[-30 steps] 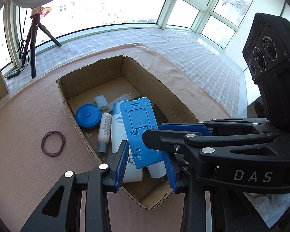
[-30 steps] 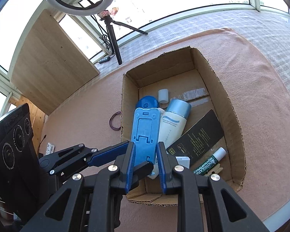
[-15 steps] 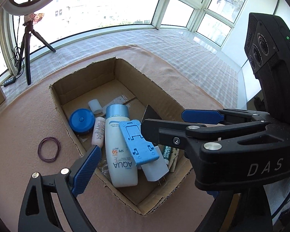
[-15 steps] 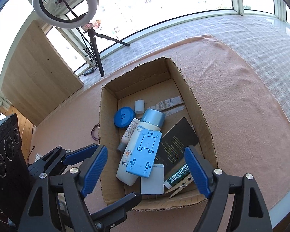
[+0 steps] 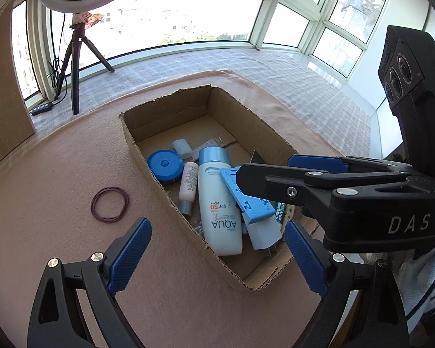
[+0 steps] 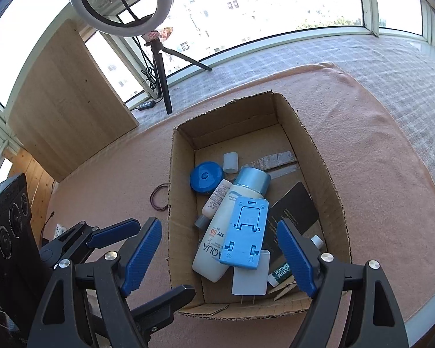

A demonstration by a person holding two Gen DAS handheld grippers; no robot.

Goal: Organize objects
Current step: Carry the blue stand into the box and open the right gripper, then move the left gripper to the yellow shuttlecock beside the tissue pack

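Pink cloth over table, windows behind | cardboard box mid-frame: blue stand atop white bottle, blue tin | left hand-held gripper, right hand-held gripper both spread wide, empty

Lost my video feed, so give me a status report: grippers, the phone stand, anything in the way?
Left gripper and right gripper open, empty. Blue stand in the cardboard box, lying on the sunscreen bottle. Hair ties outside on the cloth; nothing blocking.

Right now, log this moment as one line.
left hand-held gripper: open | right hand-held gripper: open | blue phone stand: in cardboard box, on sunscreen bottle
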